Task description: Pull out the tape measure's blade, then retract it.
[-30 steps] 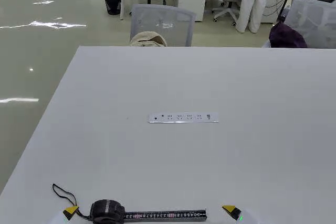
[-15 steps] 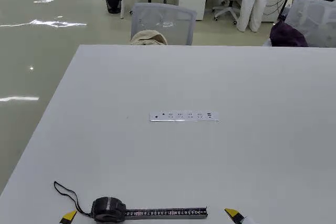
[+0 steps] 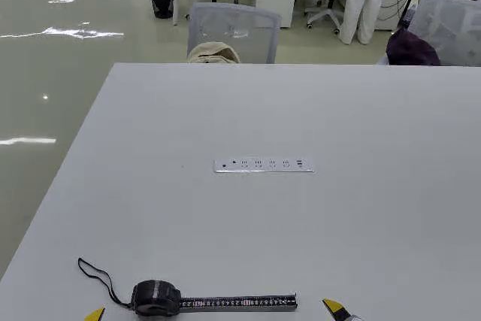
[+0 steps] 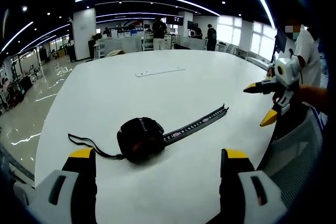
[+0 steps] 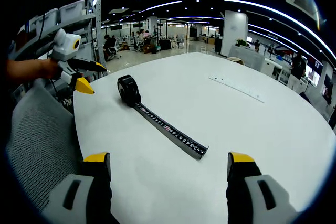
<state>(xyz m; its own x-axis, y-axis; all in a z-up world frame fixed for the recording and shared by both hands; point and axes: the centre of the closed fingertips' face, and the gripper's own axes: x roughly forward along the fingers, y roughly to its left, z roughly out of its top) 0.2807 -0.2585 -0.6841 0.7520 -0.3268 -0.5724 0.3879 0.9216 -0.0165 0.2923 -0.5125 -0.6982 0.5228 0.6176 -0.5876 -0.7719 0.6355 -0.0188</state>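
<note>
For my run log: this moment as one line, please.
tape on table | blade out | left gripper open | right gripper open

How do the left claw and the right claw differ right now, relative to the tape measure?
The left claw faces the tape measure's case; the right claw faces the free tip of the blade. The strap trails toward the left claw, whereas the extended blade reaches toward the right claw. Shared: both are open, empty, and touching nothing.
</note>
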